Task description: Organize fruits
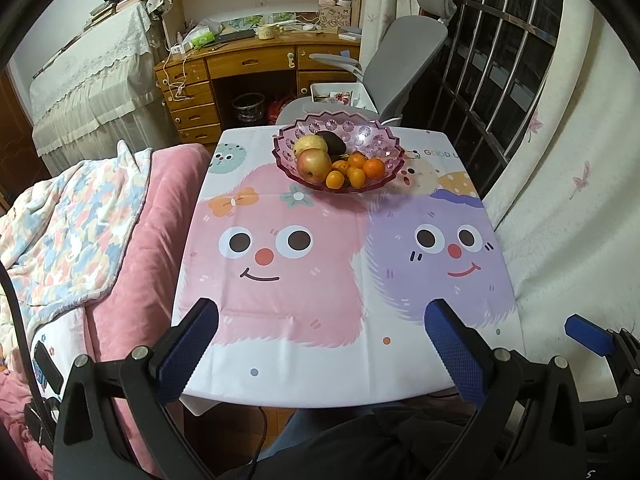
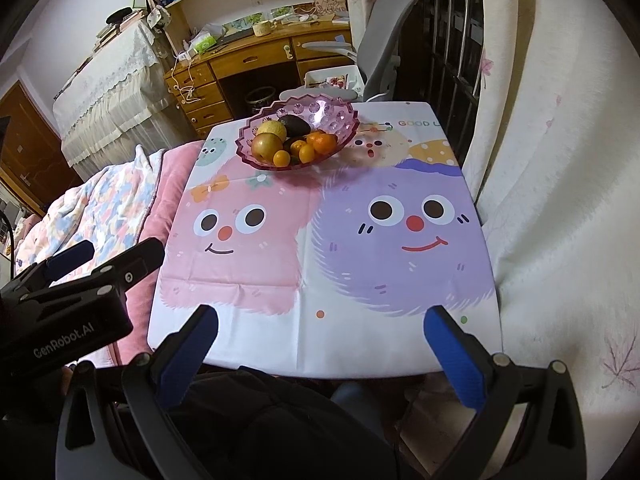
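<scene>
A pink glass fruit bowl (image 1: 382, 142) (image 2: 336, 114) stands at the far end of the table. It holds a red apple (image 1: 313, 165) (image 2: 265, 145), a yellow pear (image 1: 310, 144) (image 2: 272, 128), a dark avocado (image 1: 334, 142) (image 2: 295, 124) and several small oranges (image 1: 362, 168) (image 2: 310, 146). My left gripper (image 1: 322, 312) hangs open over the table's near edge, nothing between its blue pads. My right gripper (image 2: 322, 318) is open too, over the near edge, far from the bowl. The left gripper's body (image 2: 72, 300) shows at the left of the right wrist view.
The table wears a cartoon cloth (image 1: 320, 264) (image 2: 320, 240) with pink and purple faces. A pink quilt and patterned blanket (image 1: 80, 232) lie on the left. A white curtain (image 1: 560, 200) hangs on the right. A grey office chair (image 1: 400, 52) and wooden desk (image 1: 248, 64) stand behind the table.
</scene>
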### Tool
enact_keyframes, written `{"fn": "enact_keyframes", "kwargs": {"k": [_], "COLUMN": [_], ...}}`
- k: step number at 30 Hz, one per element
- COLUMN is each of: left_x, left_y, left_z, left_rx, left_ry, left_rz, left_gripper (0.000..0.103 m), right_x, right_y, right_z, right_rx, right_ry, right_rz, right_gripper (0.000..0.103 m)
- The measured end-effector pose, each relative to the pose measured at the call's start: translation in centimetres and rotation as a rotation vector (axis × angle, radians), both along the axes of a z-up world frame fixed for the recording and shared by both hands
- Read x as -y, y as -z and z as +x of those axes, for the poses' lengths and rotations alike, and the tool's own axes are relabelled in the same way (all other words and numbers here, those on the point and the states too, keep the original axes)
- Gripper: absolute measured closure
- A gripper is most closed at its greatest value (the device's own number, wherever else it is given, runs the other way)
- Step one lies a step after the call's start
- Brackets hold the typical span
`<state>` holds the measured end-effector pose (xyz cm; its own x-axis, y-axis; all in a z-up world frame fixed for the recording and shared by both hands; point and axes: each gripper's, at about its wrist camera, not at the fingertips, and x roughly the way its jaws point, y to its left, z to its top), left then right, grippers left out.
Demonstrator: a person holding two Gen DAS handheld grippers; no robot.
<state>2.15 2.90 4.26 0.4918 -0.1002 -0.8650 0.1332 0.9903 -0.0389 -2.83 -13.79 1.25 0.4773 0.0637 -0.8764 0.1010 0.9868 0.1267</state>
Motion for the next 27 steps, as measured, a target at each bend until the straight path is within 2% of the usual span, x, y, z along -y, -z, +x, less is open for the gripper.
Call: {"fn": "enact_keyframes", "kwargs": {"k": [27], "left_x": [0.15], "left_y": [0.19], "left_z": [0.72], "left_rx": [-0.005], "left_ry": [0.000], "left_rz": [0.003], "left_gripper": [0.001], "right_x": [0.34], "right_y": [0.67], "right_z": [0.37], "right_rx": [-0.015], "right_ry": [-0.004], "right_rz": [-0.001], "right_gripper": [0.000]}}
